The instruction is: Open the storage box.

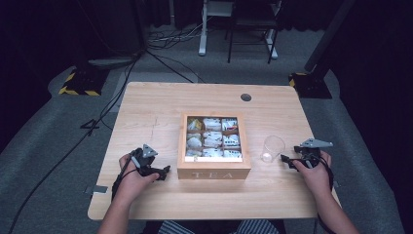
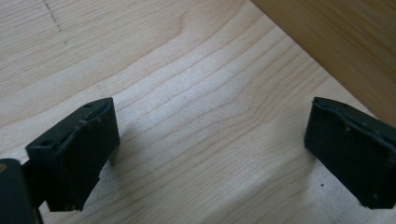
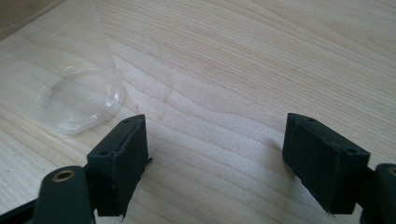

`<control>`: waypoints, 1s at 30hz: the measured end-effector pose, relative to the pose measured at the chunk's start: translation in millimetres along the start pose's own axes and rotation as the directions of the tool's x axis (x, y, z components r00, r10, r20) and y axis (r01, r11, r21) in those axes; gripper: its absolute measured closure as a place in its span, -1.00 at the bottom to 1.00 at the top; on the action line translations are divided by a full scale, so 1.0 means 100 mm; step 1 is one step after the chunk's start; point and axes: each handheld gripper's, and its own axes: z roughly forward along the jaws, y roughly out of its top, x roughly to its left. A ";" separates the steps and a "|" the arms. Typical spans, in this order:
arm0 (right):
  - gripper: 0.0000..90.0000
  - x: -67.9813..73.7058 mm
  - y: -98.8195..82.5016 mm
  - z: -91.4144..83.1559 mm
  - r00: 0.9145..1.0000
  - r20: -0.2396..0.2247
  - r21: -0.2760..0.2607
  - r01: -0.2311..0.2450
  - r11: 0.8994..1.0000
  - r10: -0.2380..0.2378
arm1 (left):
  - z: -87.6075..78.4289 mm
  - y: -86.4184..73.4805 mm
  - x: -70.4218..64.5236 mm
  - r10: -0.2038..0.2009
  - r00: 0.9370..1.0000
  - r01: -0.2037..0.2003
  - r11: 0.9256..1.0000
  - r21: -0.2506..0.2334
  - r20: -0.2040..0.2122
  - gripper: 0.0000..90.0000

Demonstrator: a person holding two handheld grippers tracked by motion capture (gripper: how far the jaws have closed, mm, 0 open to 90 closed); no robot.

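Two grippers are resting on the table (image 1: 146, 102) in the high view, flanking the tea box (image 1: 214, 168): left gripper (image 1: 165, 171) just beside it, right gripper (image 1: 285, 159) near the clear cup (image 1: 272, 148). Left gripper view: jaws are gaping over bare wood. Right gripper view: jaws are standing wide apart, holding nothing, cup (image 3: 60, 79) just beyond one jaw

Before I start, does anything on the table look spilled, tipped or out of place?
Nothing stands out. The tea box sits square on the table, its sachets sorted in their compartments. The clear cup stands upright and looks empty. Both claws, left and right, are open and hold nothing.
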 end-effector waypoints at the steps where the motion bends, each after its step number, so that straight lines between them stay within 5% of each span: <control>1: -0.49 0.00 0.00 0.00 1.000 0.000 0.000 0.000 1.000 0.000 | -0.02 0.00 0.00 -0.008 1.000 0.008 1.000 0.002 -0.003 -0.77; 4: -0.49 0.00 0.00 0.00 1.000 0.000 0.000 0.000 1.000 0.000 | -0.07 0.04 0.02 -0.011 1.000 0.011 1.000 0.027 -0.009 -0.50; 15: -0.49 0.00 0.00 0.00 1.000 0.000 0.000 -0.001 1.000 0.001 | -0.32 0.27 0.00 -0.022 1.000 0.022 0.998 -0.056 0.007 -0.39; 24: -0.49 0.00 0.00 0.00 1.000 0.001 -0.001 0.000 1.000 0.000 | -0.56 0.49 -0.23 0.011 0.996 0.002 0.990 -0.138 0.088 -0.38; 30: -0.49 0.00 0.00 0.00 1.000 0.001 -0.001 0.000 1.000 0.000 | -0.62 0.56 -0.39 0.047 0.988 -0.023 0.987 -0.160 0.146 -0.38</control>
